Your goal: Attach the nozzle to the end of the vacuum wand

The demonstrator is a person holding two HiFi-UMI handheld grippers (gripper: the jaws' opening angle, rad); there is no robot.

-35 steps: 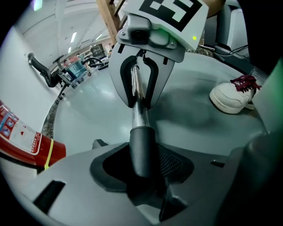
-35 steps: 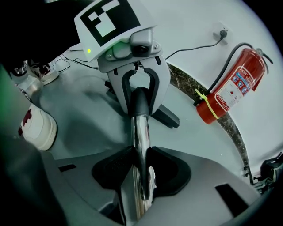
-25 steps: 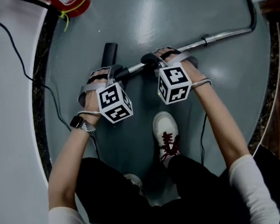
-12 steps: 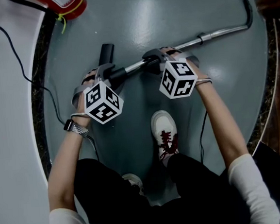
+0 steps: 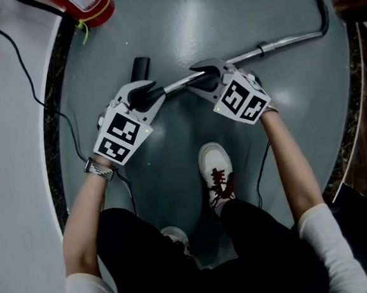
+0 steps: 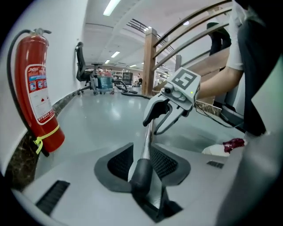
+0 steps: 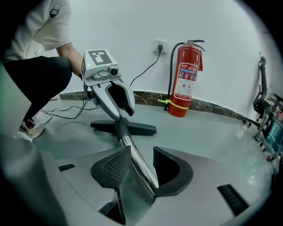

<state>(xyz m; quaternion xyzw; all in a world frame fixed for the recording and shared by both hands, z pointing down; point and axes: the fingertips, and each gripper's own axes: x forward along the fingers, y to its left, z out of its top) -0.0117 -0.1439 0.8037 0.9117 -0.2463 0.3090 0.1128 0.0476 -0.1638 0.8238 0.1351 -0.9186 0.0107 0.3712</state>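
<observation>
Left tool [image 6: 141, 152]: its jaws have just been closing. The pads look pressed on the neck of the black T-shaped floor nozzle [image 7: 141, 129], which sits between them.
Right tool [image 7: 142, 161]: its jaws are spread, though they have just closed a little. The chrome vacuum wand [image 5: 283, 41] runs between them, against one pad and clear of the other.
Nozzle place: it is on the floor at the wand's left end, with the crossbar flat and the neck in line with the tube.
Key relation: the wand's long axis runs from the left tool rightward and far, past the right tool. The joint lies between the tools, just beside the left one, so the left hand is nearer the nozzle.
Judgement: the neck seems already over the tube end, but whether it is fully seated cannot be told. A push along the axis would settle it.
Surface: the glossy grey floor [image 5: 223, 18] is smooth, so the crossbar may slide.
Room: white wall [image 7: 132, 26], red fire extinguisher [image 7: 185, 79], black cable [image 5: 37, 98].
</observation>
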